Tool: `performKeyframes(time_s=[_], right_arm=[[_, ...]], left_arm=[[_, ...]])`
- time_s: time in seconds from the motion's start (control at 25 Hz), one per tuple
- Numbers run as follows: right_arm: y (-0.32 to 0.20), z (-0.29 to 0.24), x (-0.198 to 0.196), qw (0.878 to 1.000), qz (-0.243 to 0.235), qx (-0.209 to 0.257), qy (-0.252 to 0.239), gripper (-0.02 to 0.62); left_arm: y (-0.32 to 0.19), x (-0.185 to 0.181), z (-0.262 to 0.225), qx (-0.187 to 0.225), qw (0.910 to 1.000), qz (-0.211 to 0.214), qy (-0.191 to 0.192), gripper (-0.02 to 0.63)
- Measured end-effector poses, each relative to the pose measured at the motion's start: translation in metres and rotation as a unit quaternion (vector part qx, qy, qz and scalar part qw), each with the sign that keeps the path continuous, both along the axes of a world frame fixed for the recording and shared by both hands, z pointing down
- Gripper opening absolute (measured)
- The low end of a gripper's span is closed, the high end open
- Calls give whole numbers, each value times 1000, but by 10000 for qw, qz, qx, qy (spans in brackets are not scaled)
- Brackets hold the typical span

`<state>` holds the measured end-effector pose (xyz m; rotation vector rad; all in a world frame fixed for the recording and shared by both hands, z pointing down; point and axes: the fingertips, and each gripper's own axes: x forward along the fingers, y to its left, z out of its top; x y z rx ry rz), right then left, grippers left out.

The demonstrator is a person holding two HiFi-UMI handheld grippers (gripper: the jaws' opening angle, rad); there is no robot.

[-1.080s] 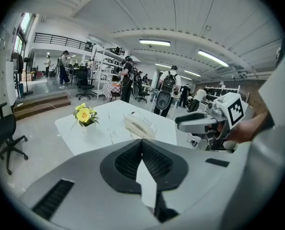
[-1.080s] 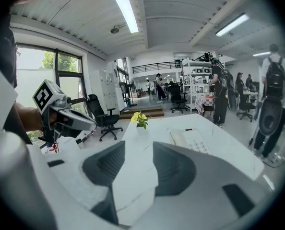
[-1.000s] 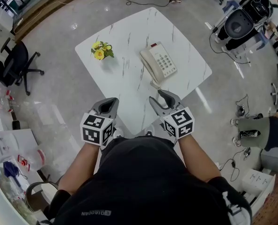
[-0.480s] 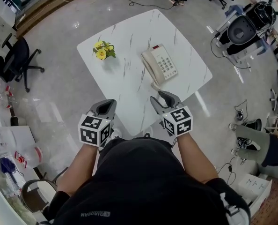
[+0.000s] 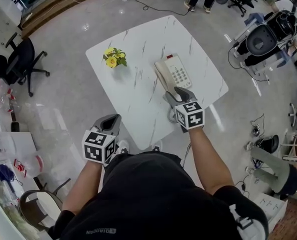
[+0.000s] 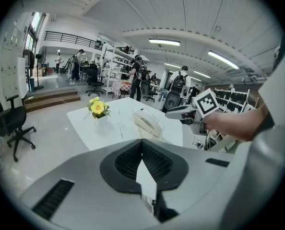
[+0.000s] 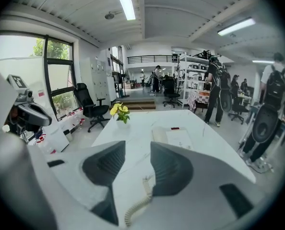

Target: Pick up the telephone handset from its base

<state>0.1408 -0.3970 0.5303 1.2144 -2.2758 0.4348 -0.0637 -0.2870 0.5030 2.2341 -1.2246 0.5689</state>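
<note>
Glossy marble-look table [image 5: 138, 101], plastic telephone [image 5: 173, 73]

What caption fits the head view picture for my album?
Open right hand-held gripper hovers by a cream push-button telephone on a white marble-patterned table; the shut left hand-held gripper hangs back.

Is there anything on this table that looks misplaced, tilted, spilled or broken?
Nothing stands out. The handset lies seated on the telephone base, the yellow flowers stand upright, and the table shows no spill. The coiled cord simply trails toward the near edge.
</note>
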Motion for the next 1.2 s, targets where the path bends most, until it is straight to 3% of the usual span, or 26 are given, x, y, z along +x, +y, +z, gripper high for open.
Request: performKeyframes(time_s=[0.32,0.56,0.8,0.92,1.2], right_arm=[[-61,25,3,9990,-64,-13,440,164],[-93,57,1,9965,-210,-344,729,164],[-110,84,4,9938,-221,-713,828,167],[-112,96,2,9921,-297,-869,849,222],[-121,111,1,9888,-274,-982,1086,224]], left_arm=[[8,-18,1,-106,9992,-391,-62,2],[14,-30,5,-219,9974,-675,-126,2],[15,-37,7,-300,9955,-885,-148,2],[16,-40,8,-323,9945,-984,-153,2],[17,-47,12,-375,9924,-1162,-144,2]])
